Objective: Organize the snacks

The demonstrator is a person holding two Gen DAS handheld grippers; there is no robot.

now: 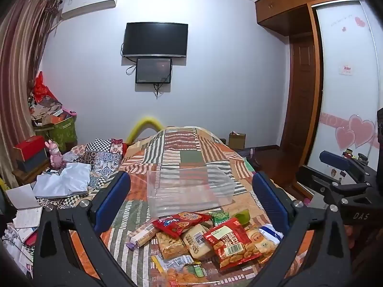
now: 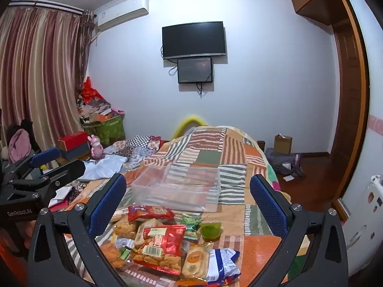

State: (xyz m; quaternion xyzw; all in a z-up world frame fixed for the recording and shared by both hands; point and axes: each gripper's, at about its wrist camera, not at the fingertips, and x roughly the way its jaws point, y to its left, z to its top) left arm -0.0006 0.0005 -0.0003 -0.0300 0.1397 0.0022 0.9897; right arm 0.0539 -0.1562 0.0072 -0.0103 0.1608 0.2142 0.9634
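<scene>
Not started, by the look: clear bin (image 1: 189, 189) on bed (image 1: 191, 148) is empty, snacks (image 1: 205, 241) piled at its 6 o'clock. Left tool (image 1: 191, 205) & right tool (image 2: 188, 205) hover over pile, both wide open, holding nothing. All packs left to bin.

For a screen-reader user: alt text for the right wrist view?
Open right gripper hovers over a pile of snack packets on a patchwork bedspread, an empty clear plastic box just beyond. The left gripper shows at left.
</scene>
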